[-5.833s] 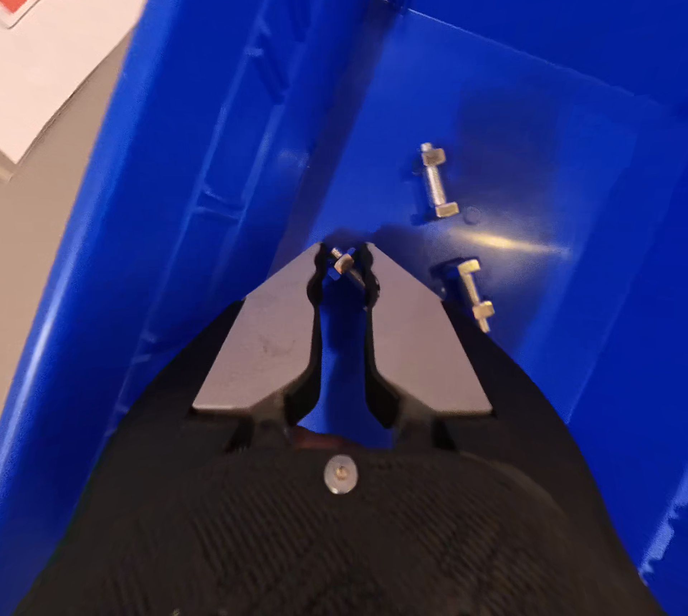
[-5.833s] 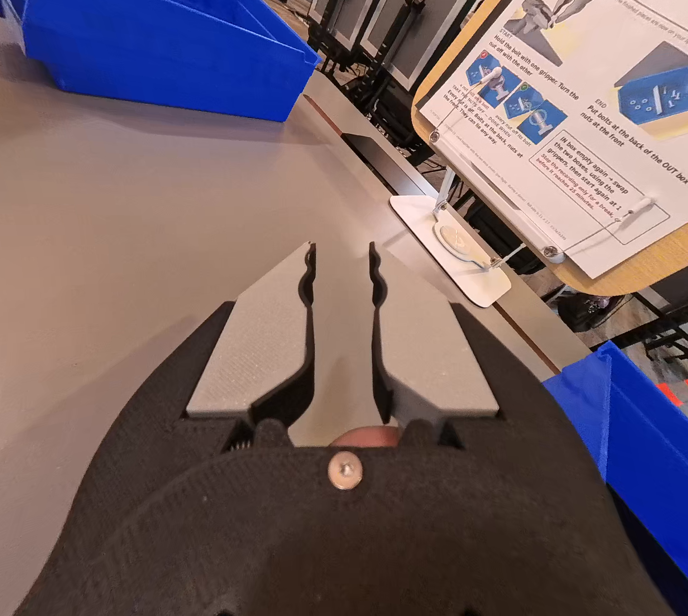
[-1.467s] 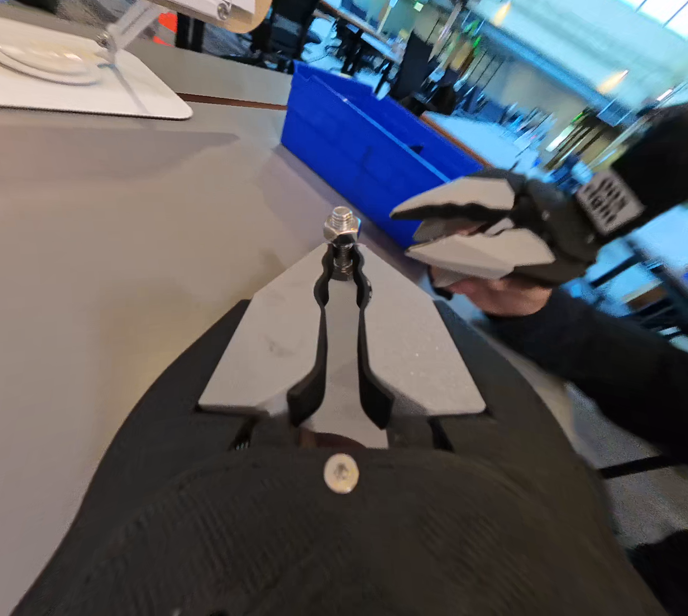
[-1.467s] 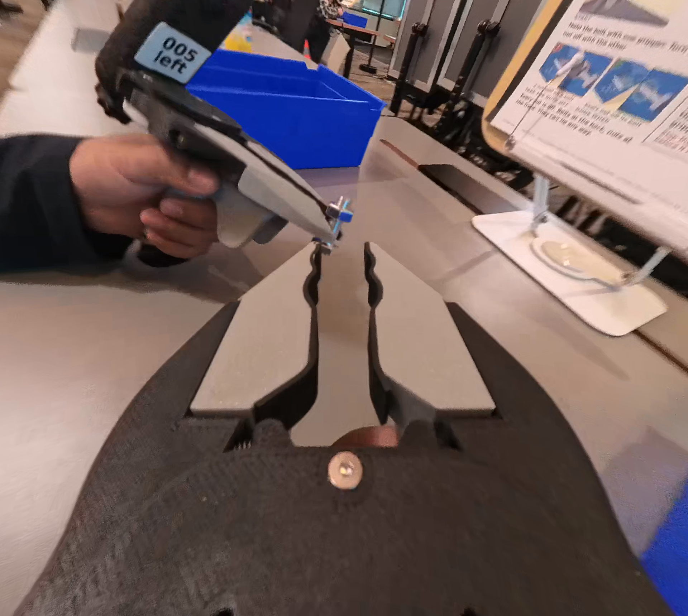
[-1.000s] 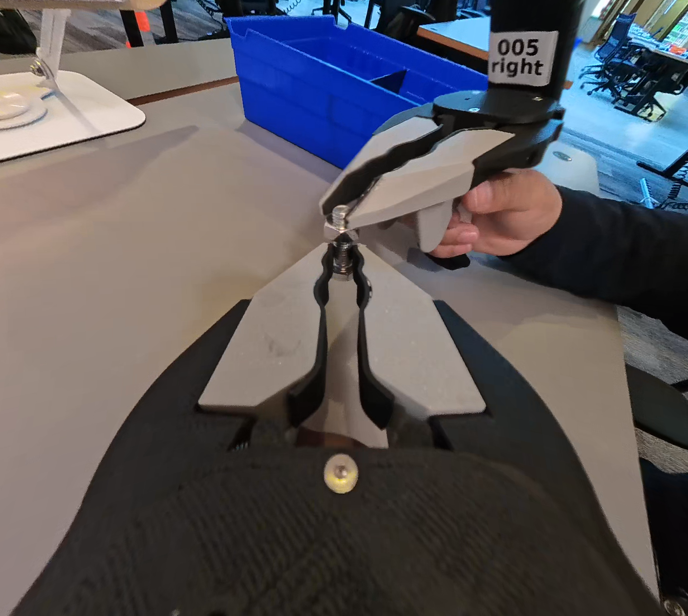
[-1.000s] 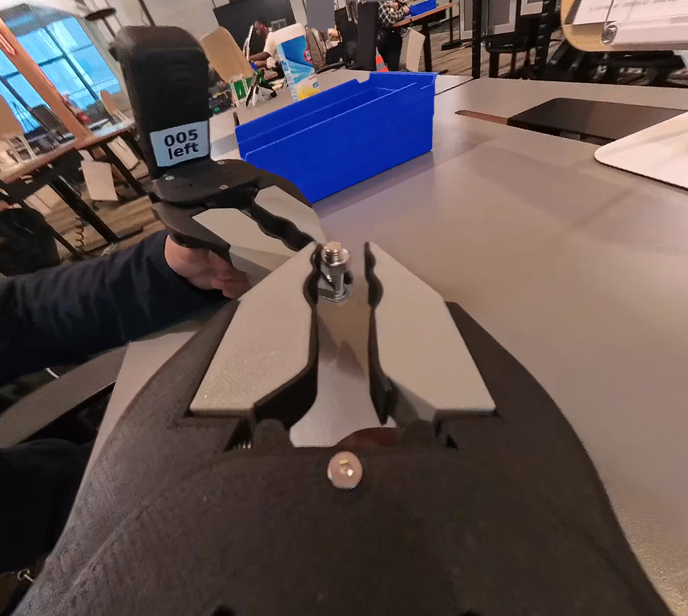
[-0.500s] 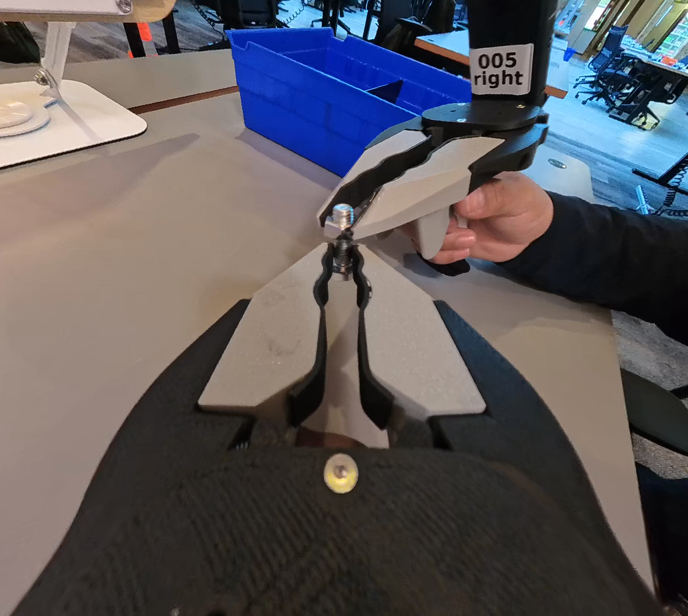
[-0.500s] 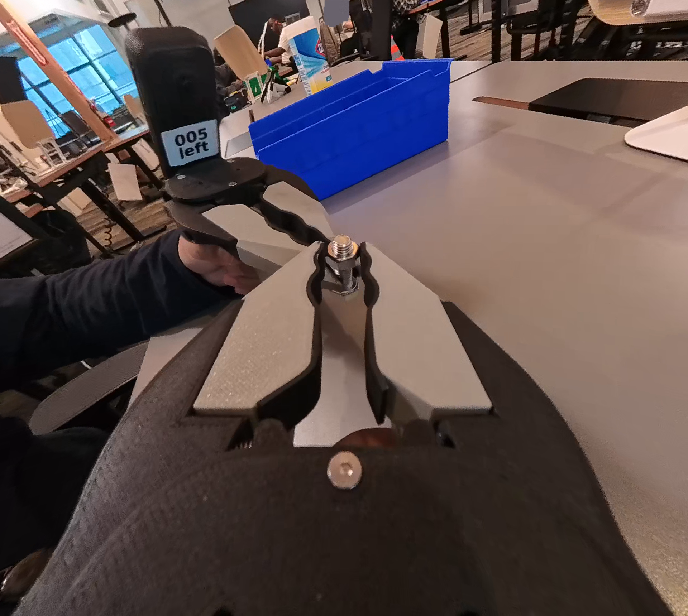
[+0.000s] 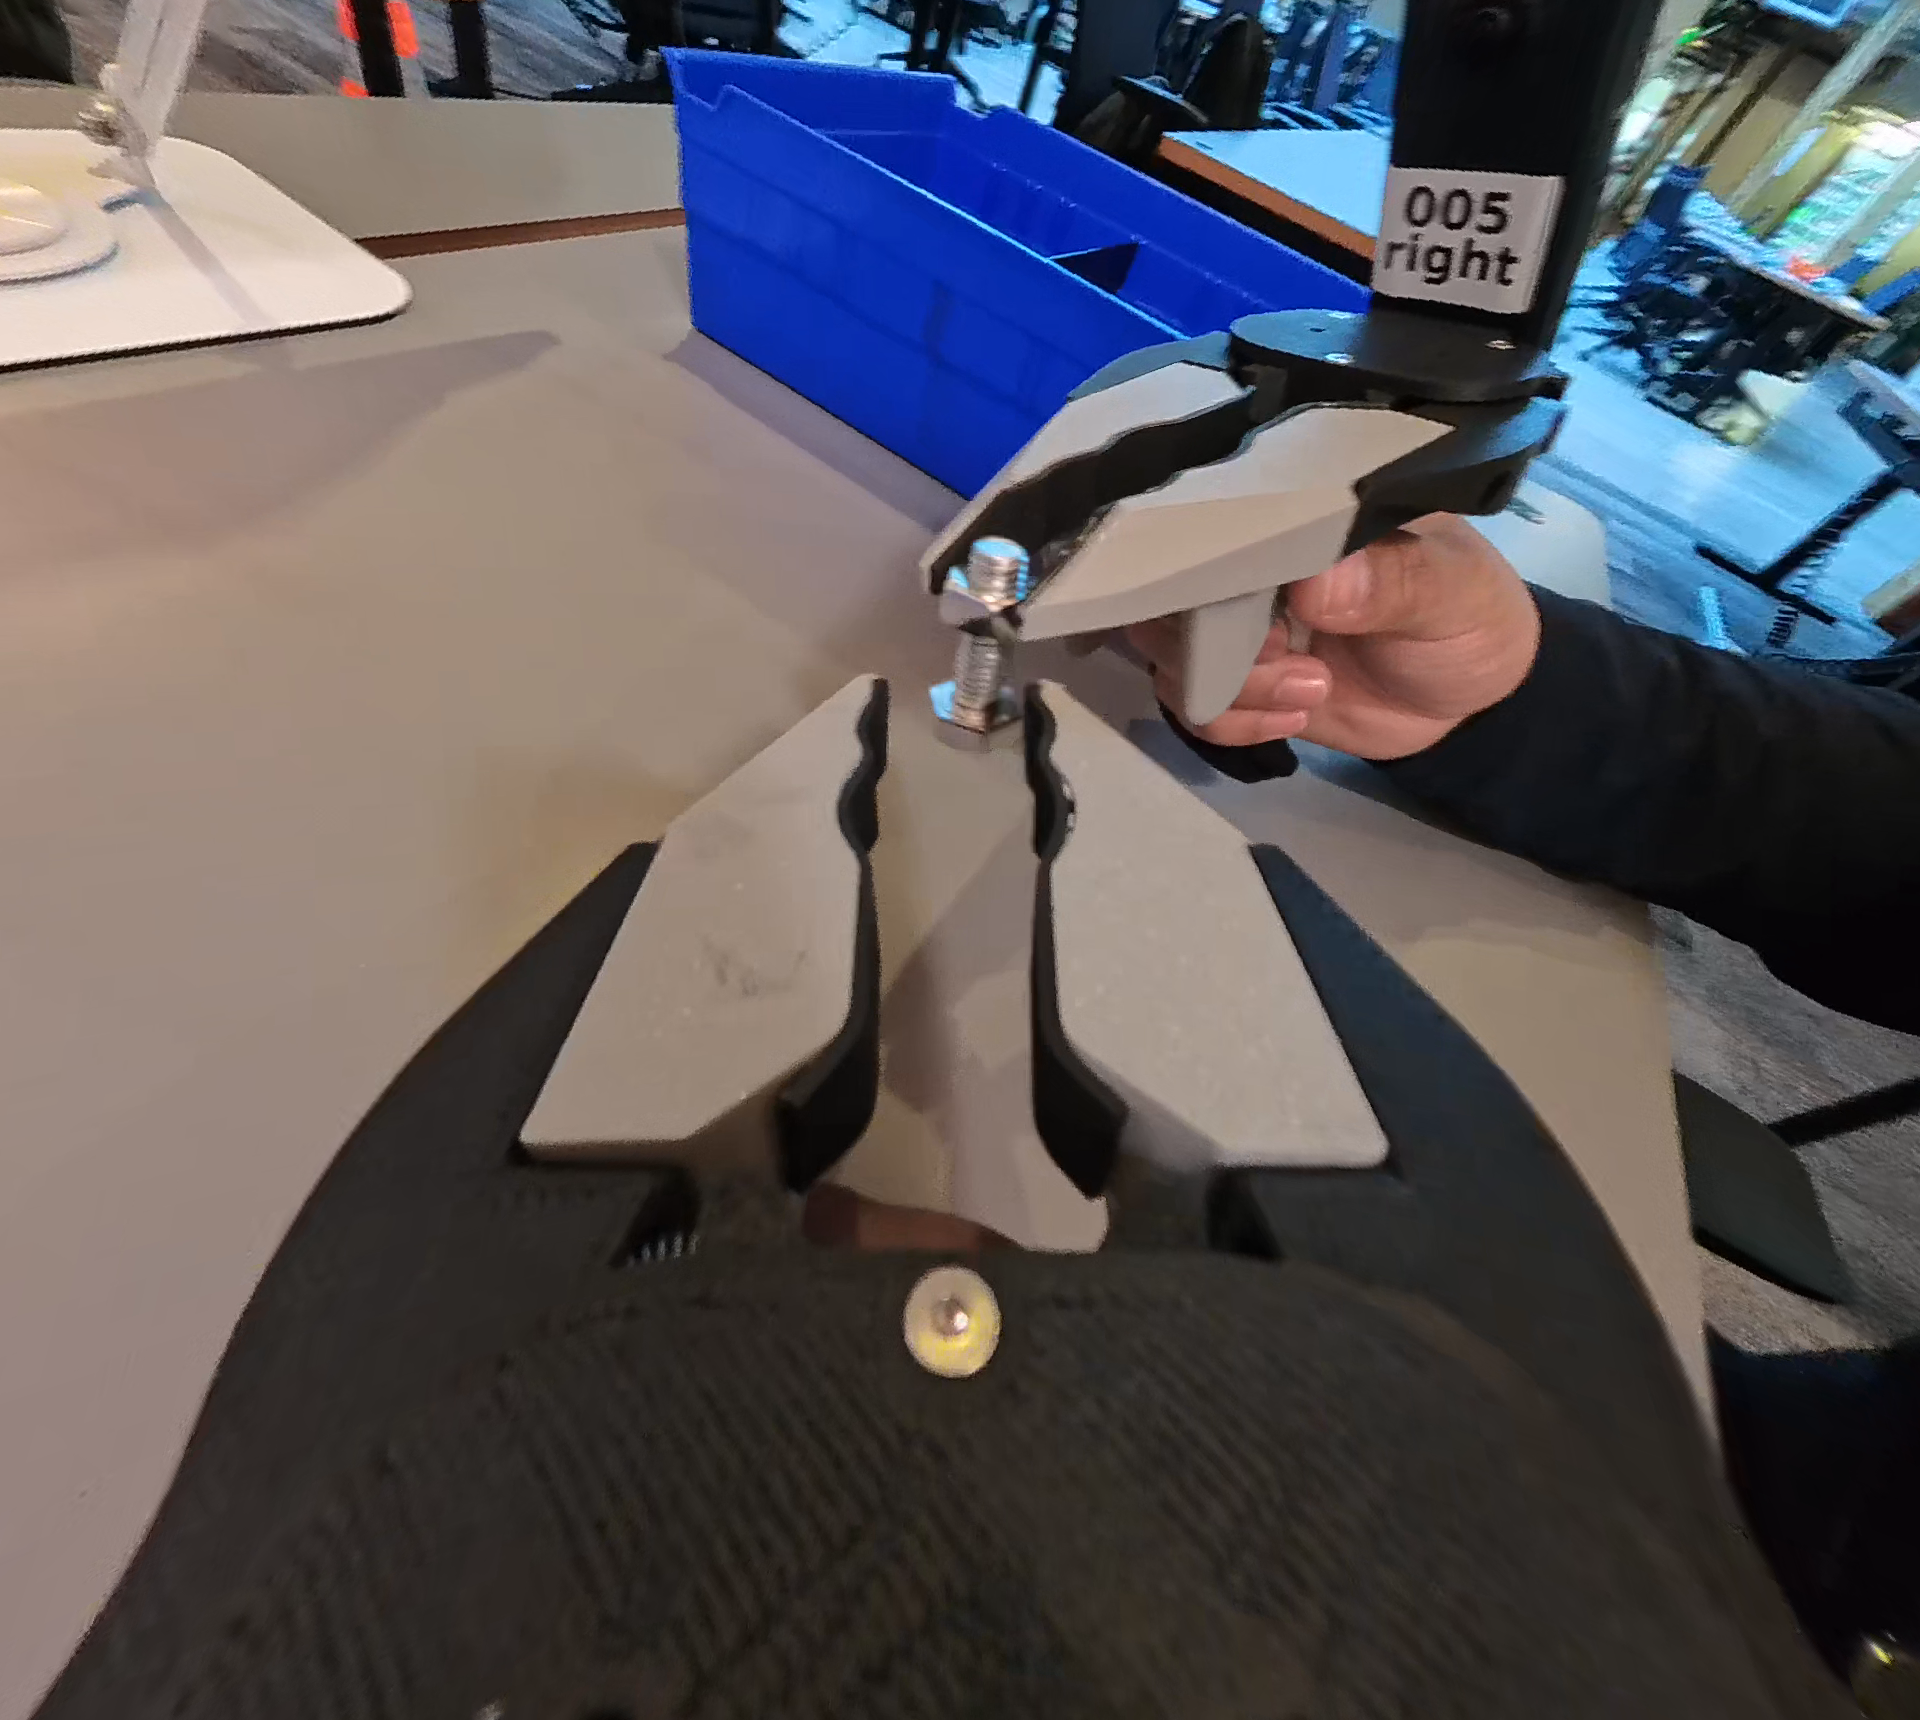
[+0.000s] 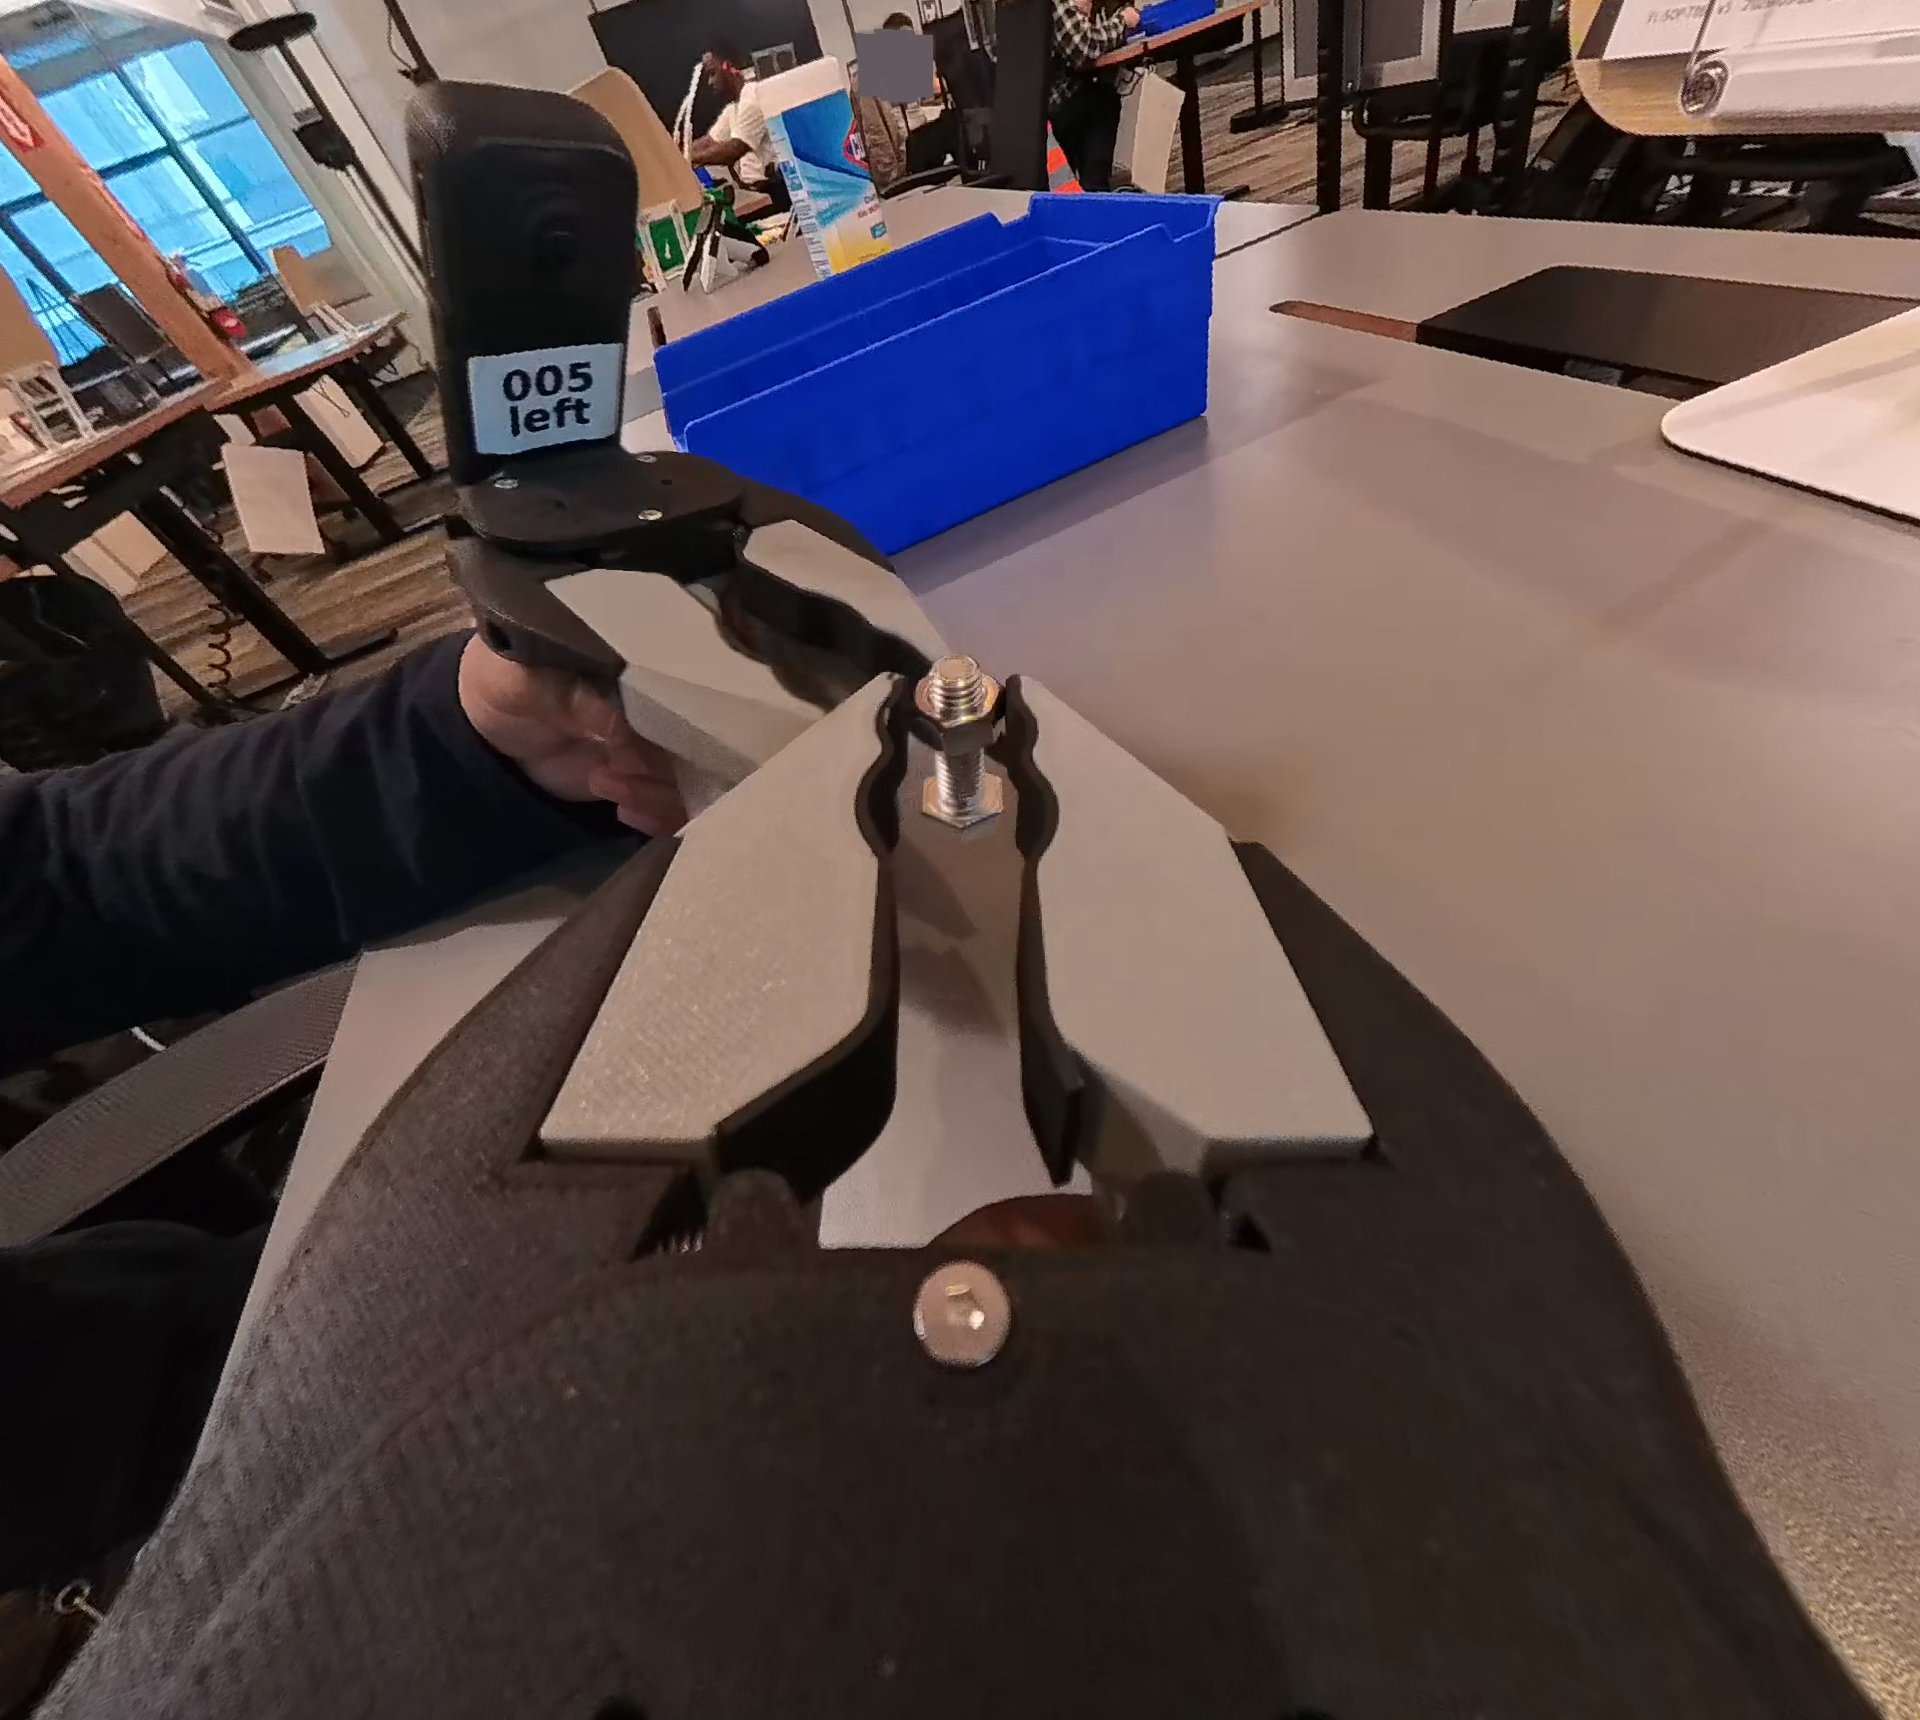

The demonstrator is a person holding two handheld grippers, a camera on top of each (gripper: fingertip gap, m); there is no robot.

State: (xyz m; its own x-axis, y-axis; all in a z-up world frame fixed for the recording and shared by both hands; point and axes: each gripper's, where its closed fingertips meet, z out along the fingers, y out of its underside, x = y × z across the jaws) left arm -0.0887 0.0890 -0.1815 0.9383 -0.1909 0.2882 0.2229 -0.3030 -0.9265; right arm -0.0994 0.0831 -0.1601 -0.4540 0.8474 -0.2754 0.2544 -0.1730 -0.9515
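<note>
Your left wrist view gives the side-on look you don't get otherwise: the right gripper [image 9: 987,590] reaching in from the right, your hand [image 9: 1382,642] on its trigger, and a blue bin [image 9: 935,268] behind it on the grey table [image 9: 416,631]. The right wrist view shows a second blue bin [image 10: 935,392] instead, plus the left gripper [image 10: 894,662] coming in from the left.

Your left gripper [image 9: 951,714] has its fingers spread apart, with the bolt head sitting in the gap at the tips; I can't tell whether it touches either one. Your right gripper [image 10: 956,714] is clamped around the nut [image 10: 956,714] near the top of the bolt [image 10: 961,766].

The bolt [image 9: 977,662] is a shiny silver threaded one, standing upright above the table, hex head at the bottom, threaded end poking up past the nut [image 9: 982,600].
</note>
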